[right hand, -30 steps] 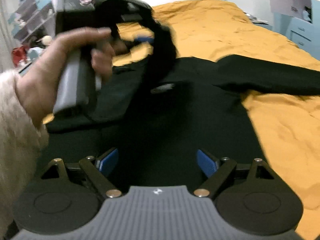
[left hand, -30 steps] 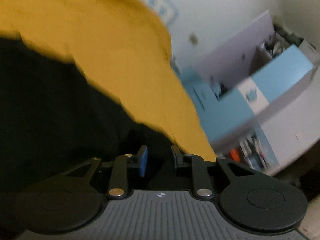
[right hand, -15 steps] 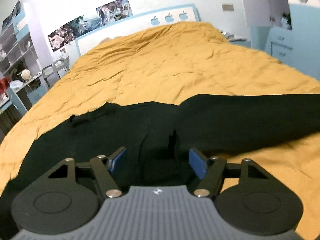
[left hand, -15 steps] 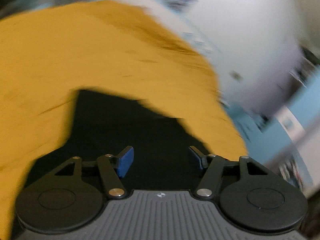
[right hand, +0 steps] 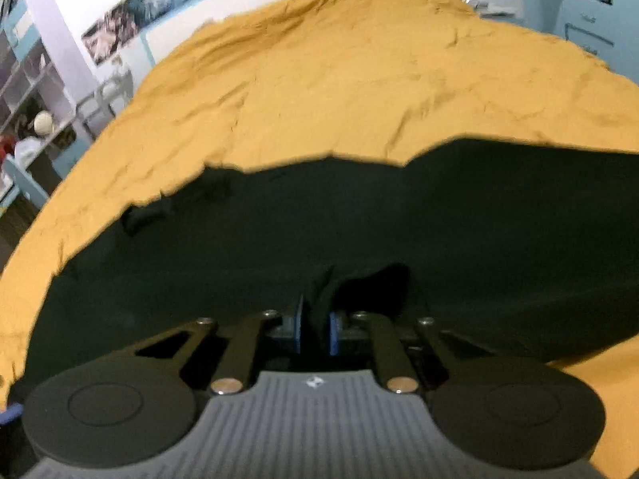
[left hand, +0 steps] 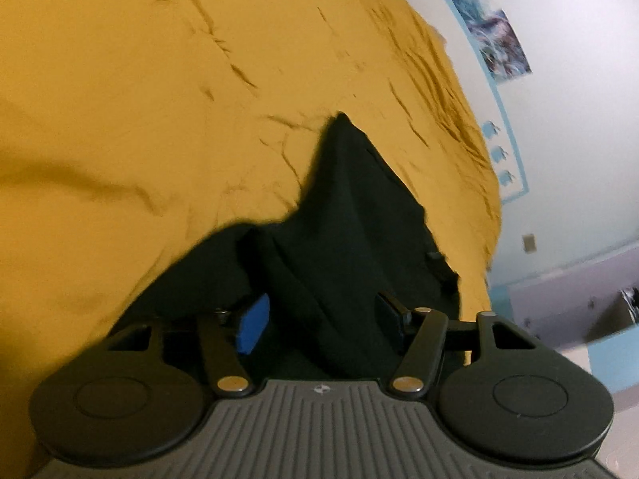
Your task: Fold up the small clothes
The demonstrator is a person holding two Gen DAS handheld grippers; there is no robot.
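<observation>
1. Right gripper (right hand: 315,329): we find the blue pads drawn almost together, with a pinched ridge of the black garment (right hand: 359,231) clamped between them.
2. Left gripper (left hand: 319,319): its jaws stand wide and are closing. Black fabric lies between the blue left pad and the dark right finger, but neither pad presses on it.
3. In the left wrist view, a fold of the black garment (left hand: 351,207) bunches up over the left finger's linkage and partly hides it; a narrowing strip of the cloth runs away from the gripper to a pointed end.
4. In the right wrist view, the garment lies spread flat across the bed, extending well out to both sides of the gripper, its far edge uneven.
5. The garment rests on a wrinkled mustard-yellow bedspread (right hand: 339,80), which fills most of both views.
6. Beyond the bed we note a white wall with posters (right hand: 116,32), and shelves (right hand: 24,92) at the left edge of the right wrist view.
</observation>
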